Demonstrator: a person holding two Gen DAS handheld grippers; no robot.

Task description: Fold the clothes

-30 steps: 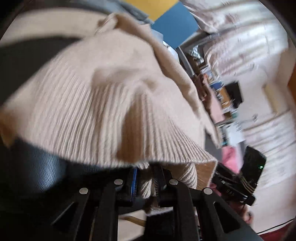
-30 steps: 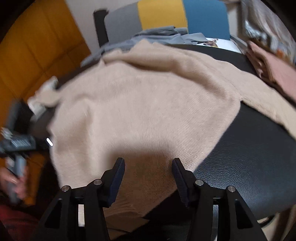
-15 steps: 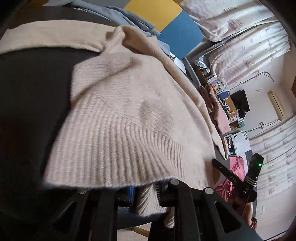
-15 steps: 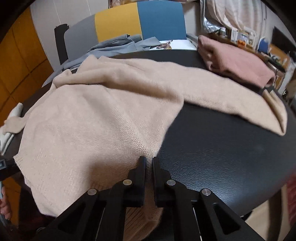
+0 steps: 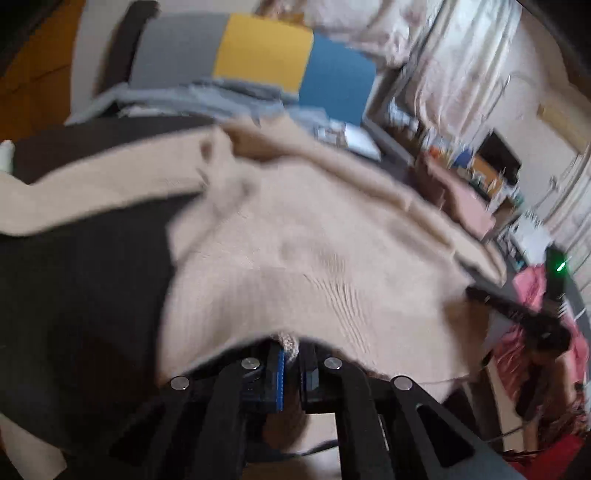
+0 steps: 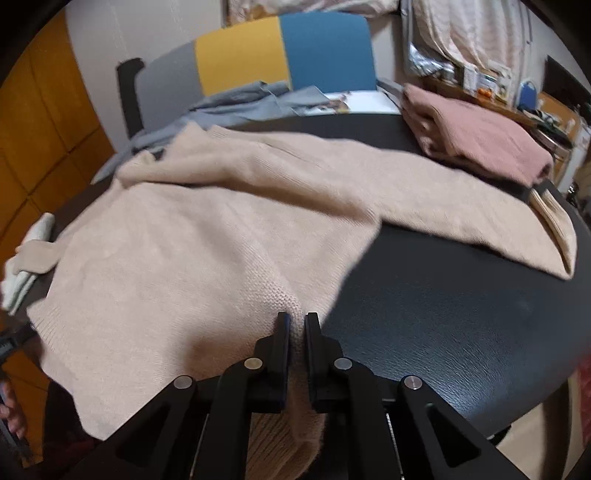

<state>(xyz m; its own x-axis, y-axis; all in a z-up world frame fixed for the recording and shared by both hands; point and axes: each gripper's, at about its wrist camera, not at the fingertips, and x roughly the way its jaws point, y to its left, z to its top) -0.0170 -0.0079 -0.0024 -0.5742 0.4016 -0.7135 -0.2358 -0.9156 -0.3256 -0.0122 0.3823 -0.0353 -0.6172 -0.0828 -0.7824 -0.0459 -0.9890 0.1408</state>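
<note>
Both hand-held grippers, left [image 5: 291,354] and right [image 6: 297,332], have just pinched shut on the soft beige knitted sweater's [image 6: 192,251] bottom edge, ready for folding it over the black table [image 6: 461,314].

A lived-in home room, doubling as a laundry spot

Curtains [image 6: 476,26] are hanging at one o'clock, a cluttered shelf [image 6: 491,85] is sitting below them, and a chair [image 6: 258,55] is standing at twelve behind the table [image 6: 461,314], carrying clothes [image 6: 476,136].

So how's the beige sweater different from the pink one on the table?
The beige sweater lies spread open, a sleeve stretched across the black table; the pink sweater is folded into a compact stack at the far edge. Both tongs pinch the beige one; nothing touches the pink one. Both are soft knits.
</note>
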